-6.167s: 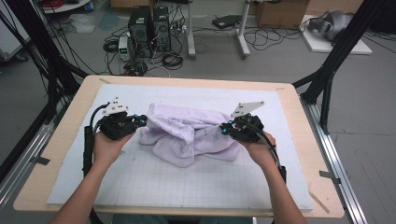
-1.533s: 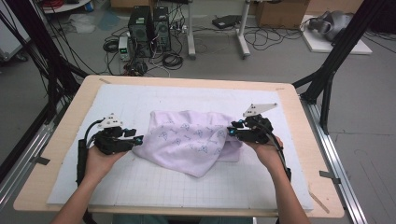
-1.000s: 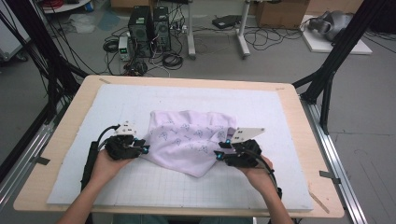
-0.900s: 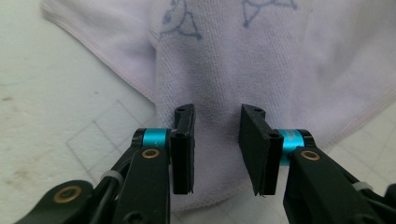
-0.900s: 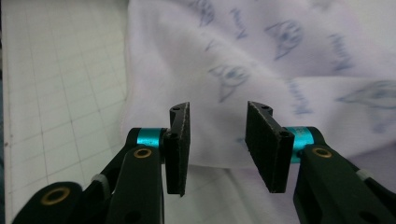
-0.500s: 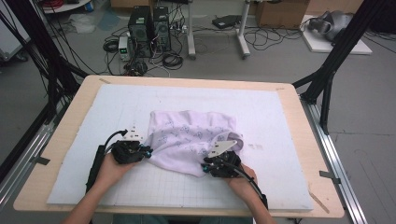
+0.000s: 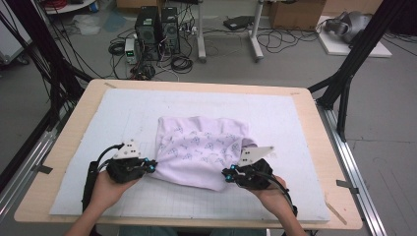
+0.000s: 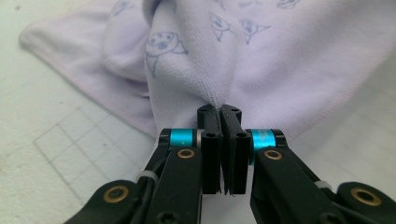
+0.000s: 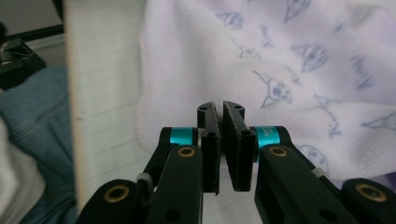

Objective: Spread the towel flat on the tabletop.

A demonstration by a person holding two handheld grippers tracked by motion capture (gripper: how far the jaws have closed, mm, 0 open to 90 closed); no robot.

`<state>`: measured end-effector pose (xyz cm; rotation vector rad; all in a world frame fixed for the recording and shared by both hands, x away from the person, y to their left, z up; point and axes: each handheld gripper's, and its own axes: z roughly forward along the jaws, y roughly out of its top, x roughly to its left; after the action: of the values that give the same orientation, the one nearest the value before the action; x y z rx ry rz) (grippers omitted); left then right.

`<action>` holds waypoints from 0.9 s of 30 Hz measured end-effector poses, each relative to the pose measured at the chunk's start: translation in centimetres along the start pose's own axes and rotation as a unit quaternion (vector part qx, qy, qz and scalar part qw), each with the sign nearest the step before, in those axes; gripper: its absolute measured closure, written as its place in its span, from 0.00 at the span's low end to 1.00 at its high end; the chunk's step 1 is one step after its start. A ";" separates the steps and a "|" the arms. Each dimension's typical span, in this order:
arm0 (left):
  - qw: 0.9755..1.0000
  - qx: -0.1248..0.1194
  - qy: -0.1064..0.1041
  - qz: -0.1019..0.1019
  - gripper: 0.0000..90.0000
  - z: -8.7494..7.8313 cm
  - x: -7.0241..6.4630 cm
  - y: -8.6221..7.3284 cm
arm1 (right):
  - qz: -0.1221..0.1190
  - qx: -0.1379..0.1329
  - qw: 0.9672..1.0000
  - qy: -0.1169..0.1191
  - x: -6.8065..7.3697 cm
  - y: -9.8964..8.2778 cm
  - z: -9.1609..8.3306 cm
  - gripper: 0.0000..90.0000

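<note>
A pale lilac towel (image 7: pixel 201 147) printed with small animal faces lies spread on the white mat. My left gripper (image 7: pixel 152 167) is at its near left edge. In the left gripper view my left gripper (image 8: pixel 219 109) has a fold of the towel (image 8: pixel 280 56) pinched between its tips. My right gripper (image 7: pixel 227 174) sits at the near right corner. In the right gripper view my right gripper (image 9: pixel 219 107) is closed with the towel (image 9: pixel 303 70) at its tips. Both pairs of jaws have just been closing, with cloth between them.
The white gridded mat (image 7: pixel 123 108) covers a wooden table (image 7: pixel 196 86). The table's near edge (image 9: pixel 70 93) runs close by the right gripper, with the person's blue-clad legs below it. Computers, cables and stands are on the floor beyond the table.
Both grippers came in to the towel's near edge and closed on it. The right hand moved toward the near side of the table. The towel now lies flatter and wider.
</note>
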<state>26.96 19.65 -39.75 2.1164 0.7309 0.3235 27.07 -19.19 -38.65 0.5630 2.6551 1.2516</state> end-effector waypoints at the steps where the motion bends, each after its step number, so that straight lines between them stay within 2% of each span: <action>1: 1.000 -0.003 -0.004 0.005 0.96 -0.6 -0.7 0.1 | -0.007 -0.001 1.000 0.000 0.4 0.1 -0.6 0.95; 5: 0.999 -0.010 -0.028 0.026 0.96 -3.3 -3.6 0.1 | -0.025 -0.004 0.999 0.024 2.7 0.1 -3.3 0.95; 6: 0.999 -0.014 -0.038 0.024 0.96 -4.1 -4.4 0.1 | -0.027 -0.009 0.999 0.034 3.3 0.1 -4.1 0.95; 8: 0.998 -0.018 -0.054 0.037 0.96 -5.7 -6.1 0.0 | -0.030 -0.018 0.997 0.074 4.6 0.0 -5.9 0.94; 9: 0.997 -0.021 -0.059 0.041 0.94 -6.1 -6.6 -0.1 | -0.036 -0.025 0.995 0.087 5.0 0.1 -6.6 0.93; 11: 0.997 -0.020 -0.048 0.051 0.76 -6.2 -6.8 0.0 | -0.040 -0.042 0.995 0.078 5.3 0.1 -7.5 0.86; 12: 0.997 -0.020 -0.043 0.055 0.74 -6.0 -6.6 0.0 | -0.035 -0.048 0.996 0.072 5.1 0.1 -7.6 0.84; 14: 0.998 -0.023 -0.033 0.050 0.71 -5.0 -5.6 -0.1 | -0.037 -0.039 0.998 0.044 4.3 -0.1 -7.0 0.79; 15: 0.998 -0.020 -0.022 0.047 0.71 -4.1 -4.8 -0.3 | -0.031 -0.033 0.998 0.035 3.7 -0.3 -6.3 0.78; 18: 0.999 -0.016 -0.018 0.036 0.71 -1.9 -3.3 -0.9 | -0.013 -0.005 1.000 0.019 1.9 -1.6 -3.3 0.74; 20: 0.999 -0.012 -0.025 0.029 0.71 -0.2 -2.5 -1.4 | -0.009 0.016 1.000 0.004 1.1 -2.5 -1.8 0.72; 21: 0.999 -0.007 -0.025 0.030 0.71 0.6 -2.1 -1.5 | 0.001 0.024 1.000 0.004 0.5 -3.1 -0.8 0.72; 23: 0.999 0.008 -0.027 0.025 0.71 2.0 -1.7 -1.5 | 0.004 0.038 0.999 -0.001 -0.1 -3.9 0.4 0.71; 26: 0.998 0.037 -0.028 0.040 0.71 3.5 -1.4 -1.5 | 0.003 0.069 0.998 -0.005 -0.7 -4.7 2.0 0.72; 27: 0.997 0.052 -0.028 0.046 0.73 4.0 -1.5 -1.6 | 0.003 0.064 0.998 -0.003 -0.8 -4.9 2.3 0.77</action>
<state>27.03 16.95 -43.43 2.2531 0.6307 0.2802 27.13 -20.66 -43.90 0.5919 2.7441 1.0846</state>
